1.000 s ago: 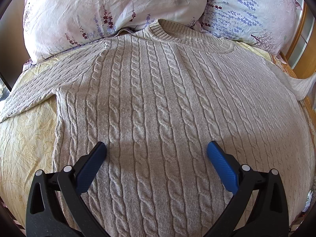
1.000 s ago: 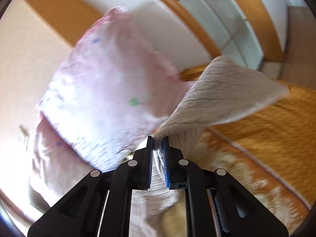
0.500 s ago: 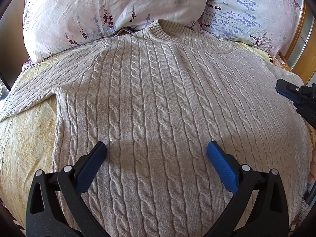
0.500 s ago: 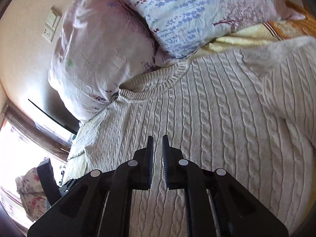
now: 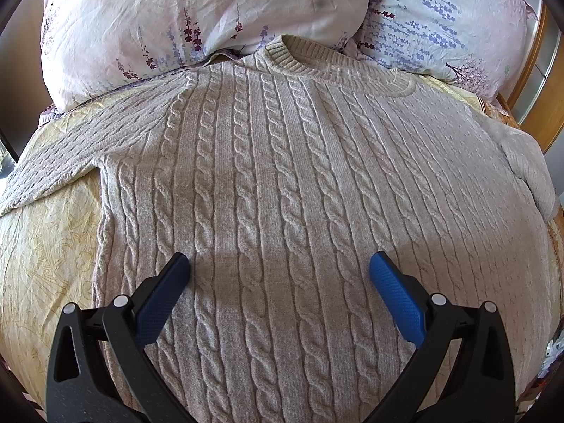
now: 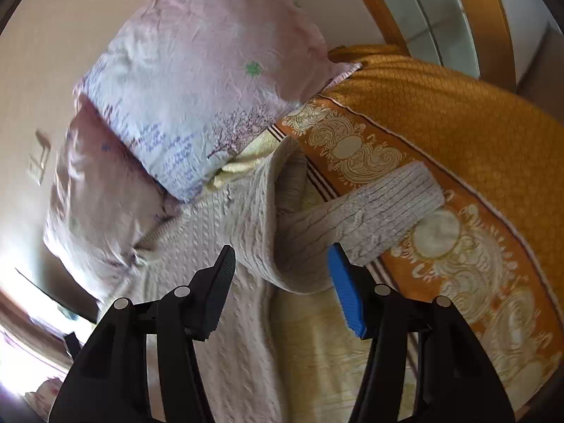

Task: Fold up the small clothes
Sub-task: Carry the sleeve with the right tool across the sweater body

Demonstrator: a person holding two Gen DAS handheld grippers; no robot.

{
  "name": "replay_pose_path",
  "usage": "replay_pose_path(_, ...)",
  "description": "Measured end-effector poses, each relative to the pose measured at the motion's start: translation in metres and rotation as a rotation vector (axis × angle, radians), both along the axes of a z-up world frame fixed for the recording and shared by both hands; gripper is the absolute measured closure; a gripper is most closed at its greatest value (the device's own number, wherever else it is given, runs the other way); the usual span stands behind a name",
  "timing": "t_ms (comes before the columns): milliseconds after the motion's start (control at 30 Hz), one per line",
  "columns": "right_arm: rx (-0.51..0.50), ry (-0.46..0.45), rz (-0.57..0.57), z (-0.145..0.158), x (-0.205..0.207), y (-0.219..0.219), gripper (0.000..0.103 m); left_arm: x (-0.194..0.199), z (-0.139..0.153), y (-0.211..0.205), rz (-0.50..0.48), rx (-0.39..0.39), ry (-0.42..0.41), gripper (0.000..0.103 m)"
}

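step: sleeve fold | your right gripper (image 6: 280,264) jaws apart around sweater (image 5: 282,194) sleeve (image 6: 352,218) | left gripper (image 5: 278,268) jaws apart, empty | next: clamp sleeve

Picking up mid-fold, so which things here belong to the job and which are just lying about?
Job:
beige cable-knit sweater
its bent sleeve
left gripper, open
right gripper, open

Lying about:
two floral pillows
pale yellow bedsheet
orange patterned blanket
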State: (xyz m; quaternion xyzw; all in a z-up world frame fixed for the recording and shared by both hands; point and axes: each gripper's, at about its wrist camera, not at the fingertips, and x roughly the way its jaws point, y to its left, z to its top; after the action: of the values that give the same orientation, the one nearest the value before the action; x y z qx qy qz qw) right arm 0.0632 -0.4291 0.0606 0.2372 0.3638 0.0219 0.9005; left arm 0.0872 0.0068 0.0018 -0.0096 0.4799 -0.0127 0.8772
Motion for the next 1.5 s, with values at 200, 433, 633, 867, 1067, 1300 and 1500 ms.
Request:
replay_pose_path(200,-0.305,0.056,0.144,-0.014,-0.001,0.029,0.045,0.000,-0.001,0.000,0.001,0.008,0.002,0.002)
replay_pose_path(433,-0.463,0.134,0.176,-0.037,0.028,0.052,0.068,0.001,-0.002,0.000,0.001,0.010,0.002,0.002)
replay_pose_path(633,-0.306,0.077,0.216,-0.008,0.045,0.044,0.097,0.002,-0.002,-0.001,0.000,0.012,0.003,0.002)
replay_pose_path(867,0.050,-0.074,0.361,0.057,0.078,0.078,0.098,0.001,-0.002,-0.001,0.001,0.007,0.002,0.002)
replay_pose_path(1067,0.135,0.058,0.521,0.032,0.111,0.162,0.097,0.000,-0.001,0.001,0.000,-0.002,0.001,0.002)
replay_pose_path(1300,-0.025,0.095,0.343,0.009,0.077,0.172,0.031,-0.002,0.001,0.008,0.009,-0.049,-0.010,0.002)
replay_pose_path(1500,0.161,0.136,0.361,-0.003,0.065,0.170,0.033,-0.008,0.006,0.014,0.062,-0.045,-0.045,0.002)
